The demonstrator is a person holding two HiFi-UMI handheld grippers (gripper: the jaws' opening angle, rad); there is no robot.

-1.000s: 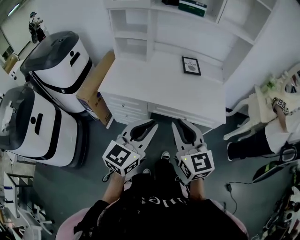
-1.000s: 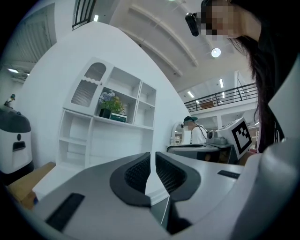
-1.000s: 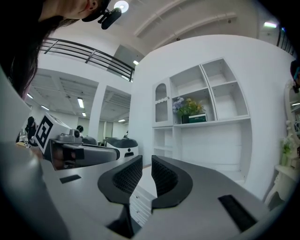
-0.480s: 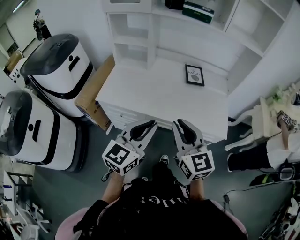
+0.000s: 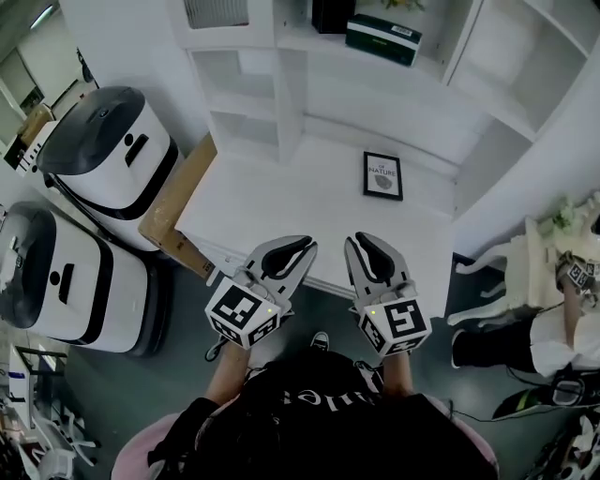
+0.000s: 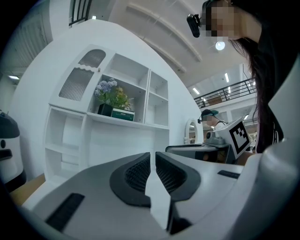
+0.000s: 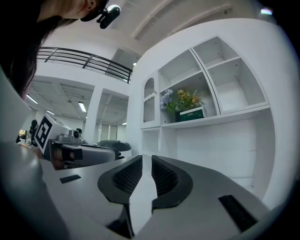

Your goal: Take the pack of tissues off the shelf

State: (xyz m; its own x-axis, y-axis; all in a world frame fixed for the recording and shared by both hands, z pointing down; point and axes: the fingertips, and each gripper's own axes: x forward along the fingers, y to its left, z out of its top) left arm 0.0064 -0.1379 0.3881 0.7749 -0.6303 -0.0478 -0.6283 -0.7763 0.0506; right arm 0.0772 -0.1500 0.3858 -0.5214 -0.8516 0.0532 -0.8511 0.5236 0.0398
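The pack of tissues (image 5: 382,37) is a dark green box with a white label. It lies on the upper shelf of the white desk unit, beside a black flower pot (image 5: 332,14). The left gripper view has the pack (image 6: 123,114) far ahead on that shelf, and so does the right gripper view (image 7: 192,114). My left gripper (image 5: 305,246) and right gripper (image 5: 362,240) hover side by side over the desk's front edge, well short of the shelf. Both are shut with nothing between the fingers, as the left gripper view (image 6: 152,155) and the right gripper view (image 7: 146,157) confirm.
A small framed picture (image 5: 382,175) lies on the white desk top (image 5: 272,202). Left of the desk stand a cardboard box (image 5: 172,204) and two large white machines (image 5: 105,141) (image 5: 56,272). A white chair (image 5: 520,258) and a seated person (image 5: 539,333) are at the right.
The desk and shelf have come closer and lower in the head view. Both grippers now reach over the desk's front edge. Their jaws have stayed shut.
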